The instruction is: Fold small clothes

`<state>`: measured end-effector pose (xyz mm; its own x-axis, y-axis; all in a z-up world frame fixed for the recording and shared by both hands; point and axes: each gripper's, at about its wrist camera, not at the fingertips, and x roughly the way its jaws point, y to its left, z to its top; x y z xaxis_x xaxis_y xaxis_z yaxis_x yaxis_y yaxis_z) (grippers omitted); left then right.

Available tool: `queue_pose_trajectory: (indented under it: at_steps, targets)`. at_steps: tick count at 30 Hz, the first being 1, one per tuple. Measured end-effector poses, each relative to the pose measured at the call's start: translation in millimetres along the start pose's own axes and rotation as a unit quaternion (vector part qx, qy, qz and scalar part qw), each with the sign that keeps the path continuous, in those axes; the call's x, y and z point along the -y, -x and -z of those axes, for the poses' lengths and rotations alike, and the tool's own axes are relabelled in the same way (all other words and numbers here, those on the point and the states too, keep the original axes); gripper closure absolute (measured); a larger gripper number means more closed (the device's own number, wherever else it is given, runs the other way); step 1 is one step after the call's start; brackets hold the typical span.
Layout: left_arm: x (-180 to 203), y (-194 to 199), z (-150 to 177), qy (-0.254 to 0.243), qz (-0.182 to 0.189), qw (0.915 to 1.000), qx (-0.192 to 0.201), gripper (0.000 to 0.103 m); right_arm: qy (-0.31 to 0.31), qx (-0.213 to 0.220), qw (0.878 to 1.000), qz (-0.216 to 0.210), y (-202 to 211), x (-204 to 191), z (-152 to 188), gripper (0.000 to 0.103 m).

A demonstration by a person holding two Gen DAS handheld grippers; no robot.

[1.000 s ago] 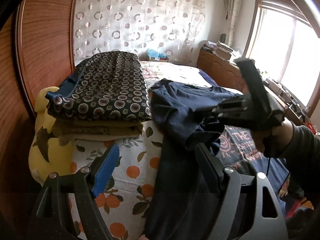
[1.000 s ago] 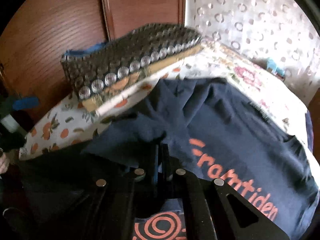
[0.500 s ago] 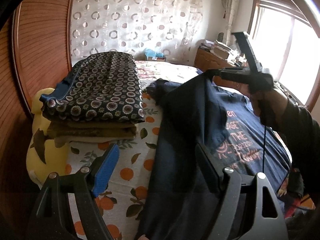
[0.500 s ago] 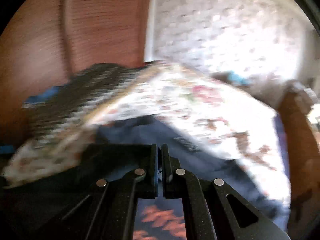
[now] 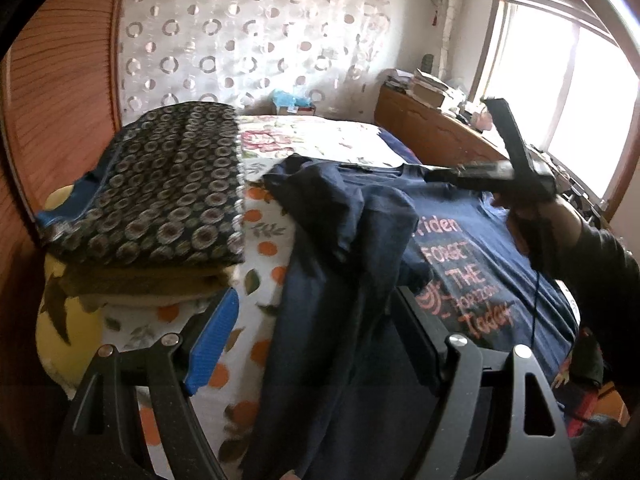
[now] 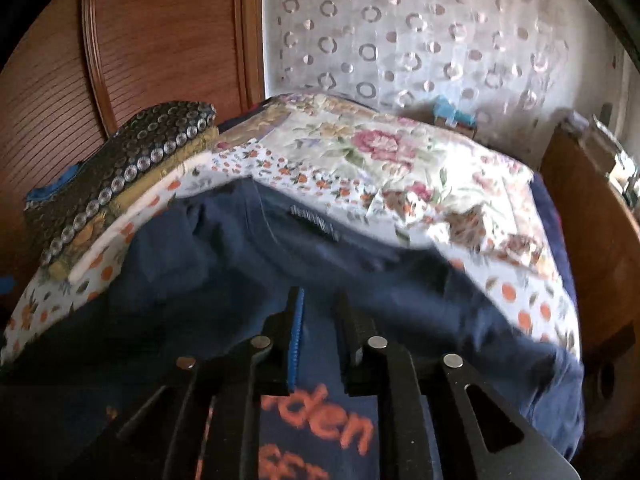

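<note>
Right tool just opening, jaws parted, nothing pinched; cloth it carried a second ago released. Navy T-shirt now lying on bed, left side bunched toward middle, print facing up. Left tool wide open over shirt's near edge, gripping nothing. Folded stack beside it. Side fold looks placed; needs smoothing, then next fold.

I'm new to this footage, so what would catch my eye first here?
A navy T-shirt with orange lettering lies spread over the bed, one side folded across its middle. Left of it sits a stack of folded clothes, topped by a dark circle-patterned piece. The right claw hovers slightly open above the shirt.
</note>
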<state>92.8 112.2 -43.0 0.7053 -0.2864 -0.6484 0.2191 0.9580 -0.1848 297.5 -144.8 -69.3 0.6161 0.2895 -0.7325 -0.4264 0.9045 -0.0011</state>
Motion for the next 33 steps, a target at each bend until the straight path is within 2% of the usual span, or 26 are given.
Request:
queue_pose_trajectory:
  at_steps: [2, 7, 11, 16, 21, 31, 33]
  targets:
    - [4, -9, -7, -0.005, 0.002, 1.0000, -0.004, 0.024, -0.005, -0.006, 1.000, -0.002, 11, 15, 16, 0.078]
    - [9, -33, -29, -0.010, 0.006, 0.9999, -0.012, 0.024, -0.022, -0.022, 0.999, 0.009, 47, 51, 46, 0.078]
    - [9, -56, -46, -0.004, -0.006, 0.9997, -0.021, 0.024, -0.022, -0.034, 0.999, 0.015, 67, 68, 71, 0.078]
    - [13, -77, -62, -0.011, -0.034, 0.9989, -0.032, 0.024, -0.035, -0.040, 0.998, 0.021, 73, 82, 87, 0.078]
    - [20, -93, -74, -0.022, -0.045, 0.9979, -0.039, 0.024, -0.045, -0.011, 0.999, 0.020, 82, 89, 94, 0.077]
    - [14, -130, -92, -0.020, -0.061, 0.9954, -0.071, 0.024, -0.035, -0.011, 0.999, 0.030, 92, 81, 103, 0.074]
    - [10, -134, -97, -0.021, -0.060, 0.9952, -0.075, 0.024, -0.036, -0.011, 0.999, 0.028, 82, 76, 99, 0.074]
